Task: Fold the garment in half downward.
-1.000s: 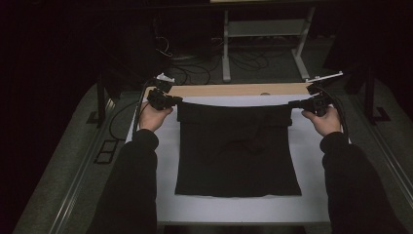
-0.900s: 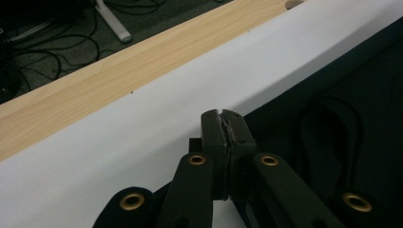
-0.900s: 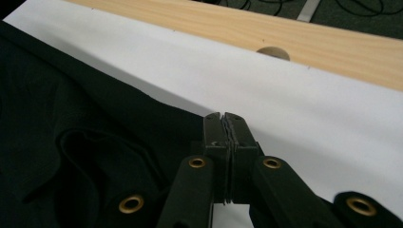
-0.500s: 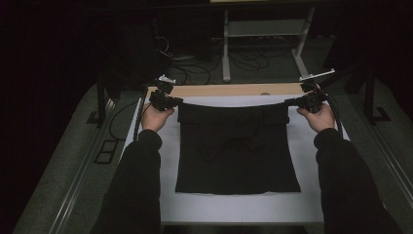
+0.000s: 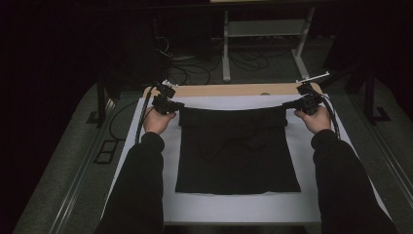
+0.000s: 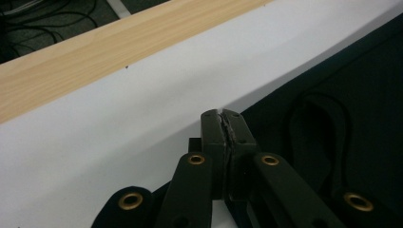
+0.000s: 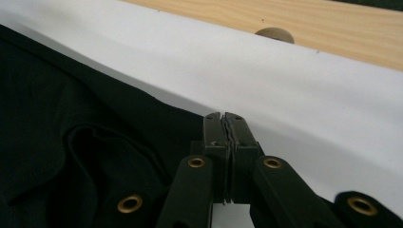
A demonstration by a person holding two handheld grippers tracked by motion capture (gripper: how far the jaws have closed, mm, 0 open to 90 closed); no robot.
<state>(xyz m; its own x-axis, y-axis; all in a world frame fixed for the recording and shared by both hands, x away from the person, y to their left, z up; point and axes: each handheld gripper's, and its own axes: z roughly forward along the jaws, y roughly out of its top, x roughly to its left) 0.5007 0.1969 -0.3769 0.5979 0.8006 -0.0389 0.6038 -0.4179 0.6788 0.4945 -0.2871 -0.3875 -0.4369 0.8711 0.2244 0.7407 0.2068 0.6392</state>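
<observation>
Two dark sleeves (image 5: 141, 185) come in at the near edge. Next, the black cloth garment (image 5: 237, 151) lies flat in the middle of the white-covered worktop (image 5: 234, 207). Its far edge is pinched at both corners: left tool (image 5: 176, 104) & right tool (image 5: 288, 104), each shut tight on the cloth. Jaws look pressed together in both gripper views. To do this well, I think: keep the edge tight, both hands level, lay it down w/o wrinkles. Behind, a light wooden strip (image 5: 229, 89). No words or labels to read.
</observation>
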